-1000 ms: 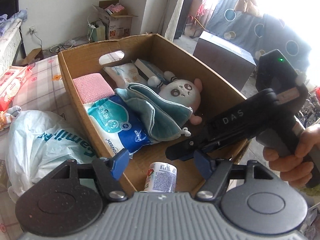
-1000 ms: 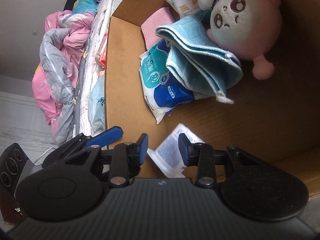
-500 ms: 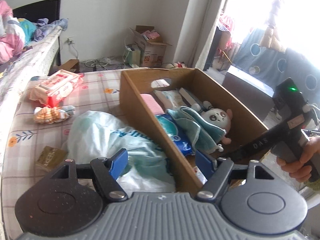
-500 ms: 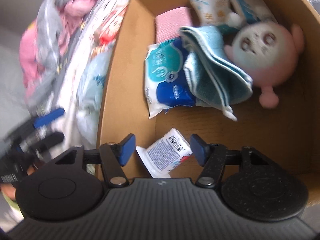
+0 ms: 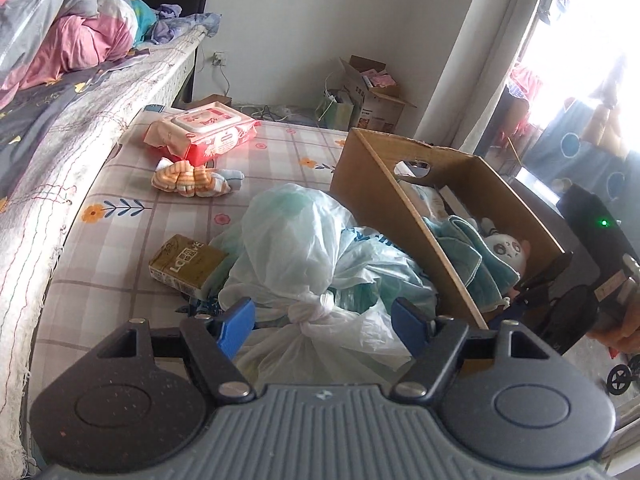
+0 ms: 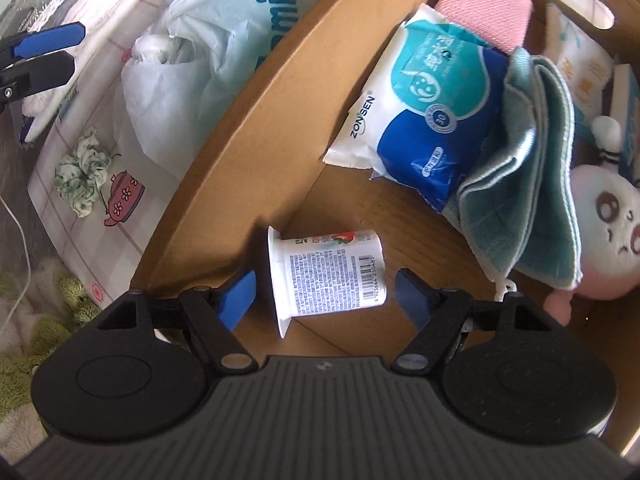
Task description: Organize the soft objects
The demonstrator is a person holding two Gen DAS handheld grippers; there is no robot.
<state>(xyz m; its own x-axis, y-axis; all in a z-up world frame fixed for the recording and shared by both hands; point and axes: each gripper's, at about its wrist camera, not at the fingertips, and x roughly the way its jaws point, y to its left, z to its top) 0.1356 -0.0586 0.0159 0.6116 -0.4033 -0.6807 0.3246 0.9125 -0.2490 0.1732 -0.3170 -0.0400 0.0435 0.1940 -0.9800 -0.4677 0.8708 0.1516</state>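
Observation:
A brown cardboard box [image 6: 280,92] holds a blue-and-white tissue pack [image 6: 424,120], a folded teal towel [image 6: 532,184], a pink cloth [image 6: 488,12] and a white-and-pink plush [image 6: 608,232]. A white yogurt cup [image 6: 332,276] lies on its side on the box floor. My right gripper [image 6: 326,294] hangs over it with jaws opening, and the pads stand clear of the cup. My left gripper [image 5: 325,326] is open above a knotted white plastic bag [image 5: 292,248] beside the box [image 5: 384,184]. Striped socks [image 5: 188,176] lie farther back on the checked cloth.
A red wipes pack [image 5: 208,132] and a gold carton [image 5: 186,264] lie on the cloth. A bed with bedding [image 5: 60,40] runs along the left. A green-and-white scrunchie [image 6: 82,172] sits near the cloth's edge. A hand [image 5: 616,320] holds the right gripper beyond the box.
The right gripper's jaws have spread and let go of the yogurt cup, which now rests on the box floor. The left gripper swung away from the box to over the white bag.

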